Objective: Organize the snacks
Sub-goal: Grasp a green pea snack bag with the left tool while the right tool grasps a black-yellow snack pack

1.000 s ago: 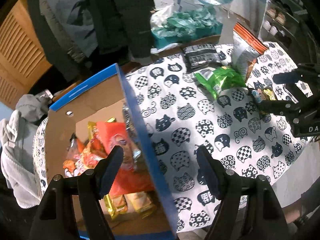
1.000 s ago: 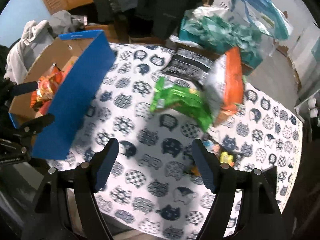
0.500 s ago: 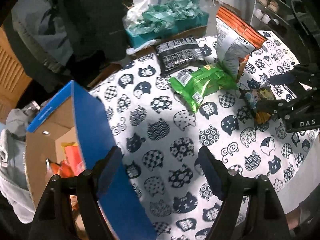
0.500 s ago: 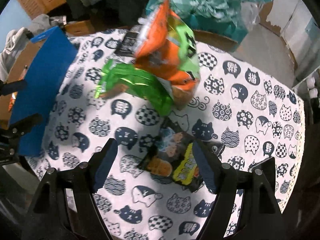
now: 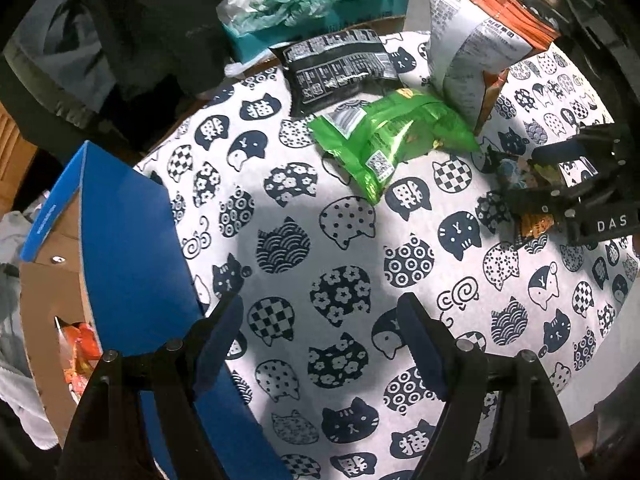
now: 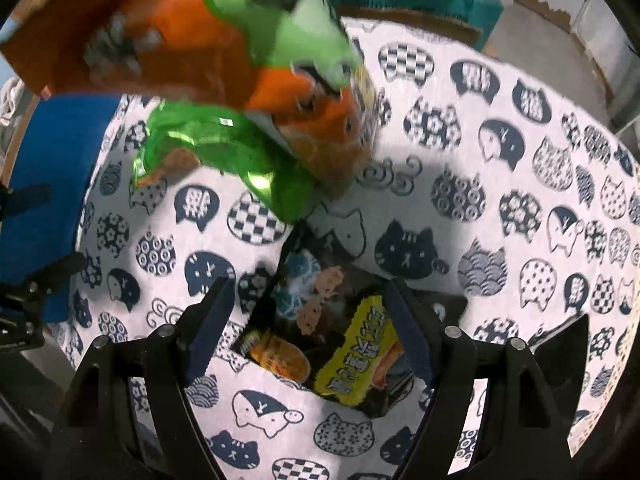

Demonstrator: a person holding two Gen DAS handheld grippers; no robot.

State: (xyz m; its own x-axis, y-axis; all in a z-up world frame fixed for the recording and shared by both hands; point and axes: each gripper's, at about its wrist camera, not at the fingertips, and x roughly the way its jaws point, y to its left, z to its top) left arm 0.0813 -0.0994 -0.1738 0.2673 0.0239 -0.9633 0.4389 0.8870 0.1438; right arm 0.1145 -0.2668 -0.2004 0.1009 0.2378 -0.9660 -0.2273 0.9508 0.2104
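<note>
A small dark snack packet with yellow and orange print (image 6: 332, 344) lies on the cat-print cloth between the fingers of my open right gripper (image 6: 308, 320). A green bag (image 6: 224, 152) and a tall orange bag (image 6: 192, 52) lie just beyond it. In the left wrist view my open, empty left gripper (image 5: 320, 336) hovers over bare cloth beside the blue cardboard box (image 5: 124, 240), which holds orange snack packs (image 5: 80, 356). The green bag (image 5: 392, 140), a black packet (image 5: 340, 68), the orange-topped bag (image 5: 472, 40) and the right gripper (image 5: 532, 176) lie further on.
The round table's cat-print cloth (image 5: 320, 240) ends close behind both grippers. A teal box with crumpled plastic (image 5: 316, 4) stands past the far edge, next to dark clothing (image 5: 132, 32). Grey fabric (image 5: 16, 380) lies left of the box.
The left gripper moved right, from above the box interior to over the cloth. The right gripper moved forward and down until the small dark packet lies between its fingers.
</note>
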